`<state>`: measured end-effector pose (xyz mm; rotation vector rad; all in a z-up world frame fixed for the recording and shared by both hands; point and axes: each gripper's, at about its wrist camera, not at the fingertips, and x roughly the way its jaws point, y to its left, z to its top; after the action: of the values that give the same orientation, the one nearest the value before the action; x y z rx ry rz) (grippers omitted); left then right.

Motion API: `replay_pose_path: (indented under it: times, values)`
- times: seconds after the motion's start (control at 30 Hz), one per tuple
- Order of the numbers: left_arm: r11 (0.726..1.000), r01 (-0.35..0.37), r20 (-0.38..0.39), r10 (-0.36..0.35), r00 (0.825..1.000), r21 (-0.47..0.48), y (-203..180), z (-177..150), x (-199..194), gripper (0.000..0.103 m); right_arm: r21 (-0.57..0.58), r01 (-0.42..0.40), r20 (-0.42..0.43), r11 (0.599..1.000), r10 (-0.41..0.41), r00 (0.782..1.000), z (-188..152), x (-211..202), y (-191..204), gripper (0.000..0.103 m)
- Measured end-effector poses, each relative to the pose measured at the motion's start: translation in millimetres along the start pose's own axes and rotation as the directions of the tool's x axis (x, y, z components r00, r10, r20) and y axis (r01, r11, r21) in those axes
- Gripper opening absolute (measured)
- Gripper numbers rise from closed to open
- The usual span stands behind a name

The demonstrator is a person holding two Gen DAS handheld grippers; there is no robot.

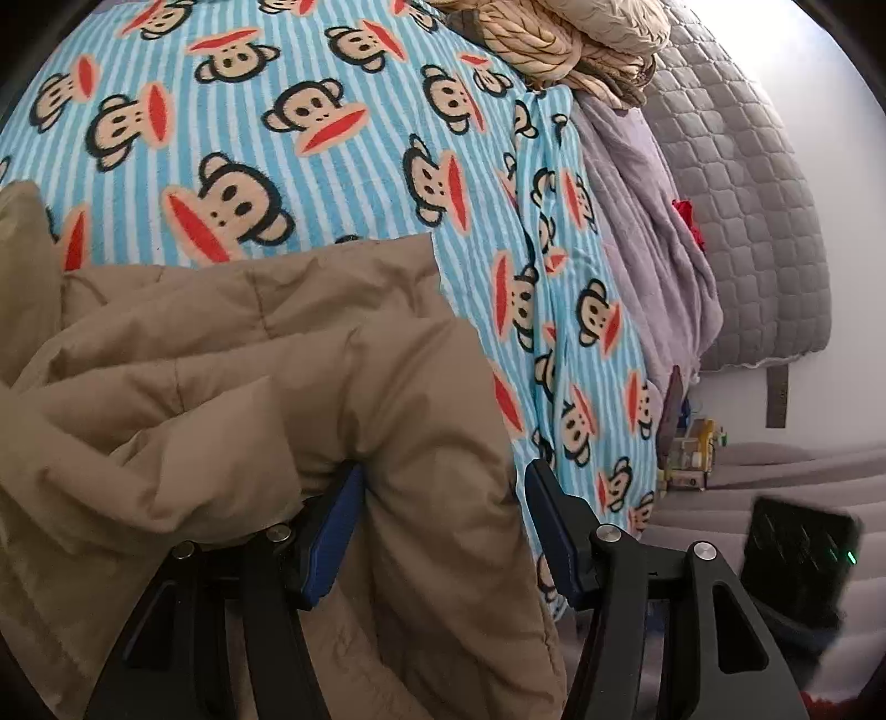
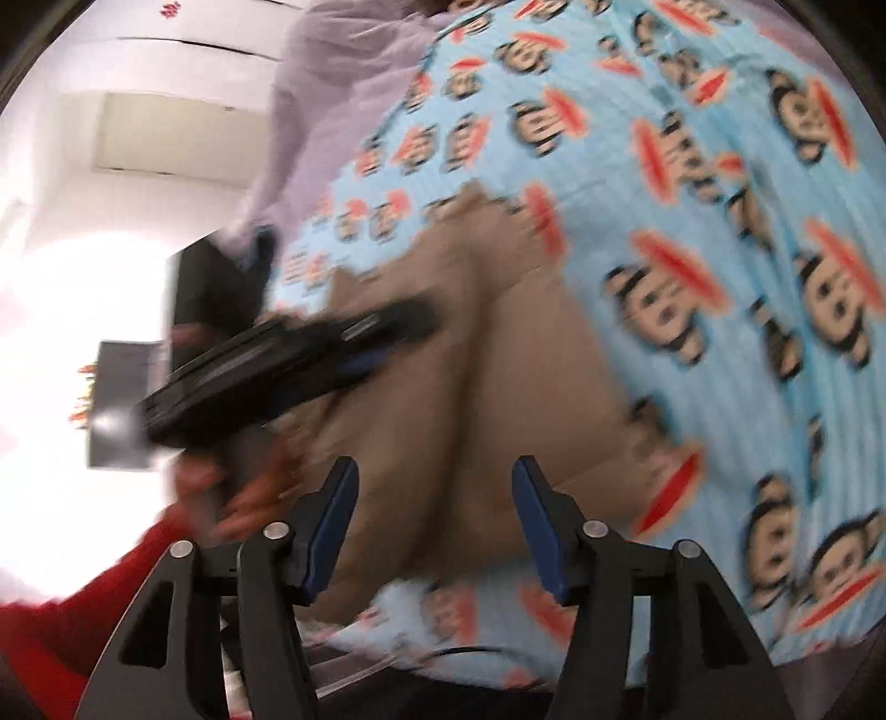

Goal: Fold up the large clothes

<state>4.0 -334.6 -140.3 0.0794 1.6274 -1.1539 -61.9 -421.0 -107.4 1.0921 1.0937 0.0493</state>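
No text, label, brand name or number could be read in either view. Small red marks [image 2: 169, 8] stood on the white surface at the far left in the right wrist view, too blurred and small to make out.

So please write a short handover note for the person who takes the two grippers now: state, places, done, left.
Left gripper: jaws apart, a fold of the tan padded jacket between them, not visibly pinched.
Right gripper: open, holding nothing, above the jacket.
The jacket lies bunched on the monkey-print blanket.
Done: partly gathered.
Left: flatten it and finish the folds.
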Motion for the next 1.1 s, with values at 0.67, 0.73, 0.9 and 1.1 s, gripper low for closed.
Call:
replay_pose_path:
  times: [0.67, 0.73, 0.9, 1.1]
  values:
    - [0.896, -0.333, 0.386, 0.430, 0.816, -0.294, 136, -60, -170, 0.060, -0.206, 0.327, -0.084, 0.922, -0.350, 0.933, -7, 75, -12, 0.008]
    - [0.906, -0.338, 0.393, 0.416, 0.820, -0.254, 127, -52, -151, 0.060, -0.226, 0.330, -0.072, 0.917, -0.353, 0.933, -7, 75, -13, 0.008]
    - [0.920, -0.381, 0.418, 0.383, 0.824, -0.091, 74, -23, -101, 0.060, -0.215, 0.364, -0.020, 0.906, -0.377, 0.926, 15, 73, -34, 0.008]
    - [0.876, -0.483, 0.412, 0.438, 0.799, 0.004, 28, 3, -60, 0.060, -0.134, 0.311, -0.059, 0.941, -0.321, 0.945, 47, 71, -68, 0.008]
